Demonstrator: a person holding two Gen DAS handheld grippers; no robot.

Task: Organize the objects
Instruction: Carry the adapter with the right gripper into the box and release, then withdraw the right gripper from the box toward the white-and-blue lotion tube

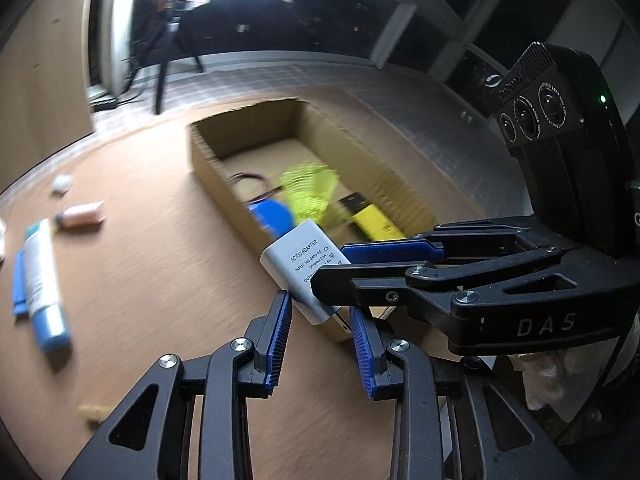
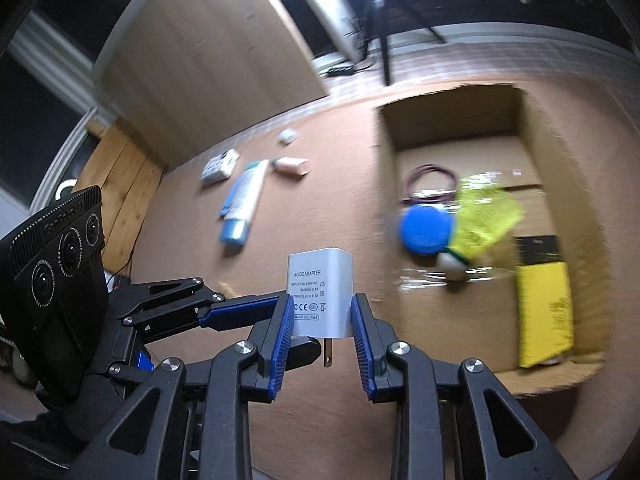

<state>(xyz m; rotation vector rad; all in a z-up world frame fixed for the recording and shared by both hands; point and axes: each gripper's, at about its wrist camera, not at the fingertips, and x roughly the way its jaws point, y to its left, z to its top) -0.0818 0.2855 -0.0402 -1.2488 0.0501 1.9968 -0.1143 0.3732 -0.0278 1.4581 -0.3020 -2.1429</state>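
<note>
Gripping adapter (image 2: pixel 321 295) upright, prong down, right tongs (image 2: pixel 320 316).

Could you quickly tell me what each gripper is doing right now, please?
Left gripper: open, holding nothing, right beside the adapter.
Right gripper: jaws closed on the adapter.

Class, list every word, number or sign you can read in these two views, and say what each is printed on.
"AC/DC ADAPTER", "MADE IN CHINA": white adapter, held in the right gripper.
Its input and output lines: too small to read surely.
"DAS": right gripper's body.
Yellow box and tube print: blurred.
</note>
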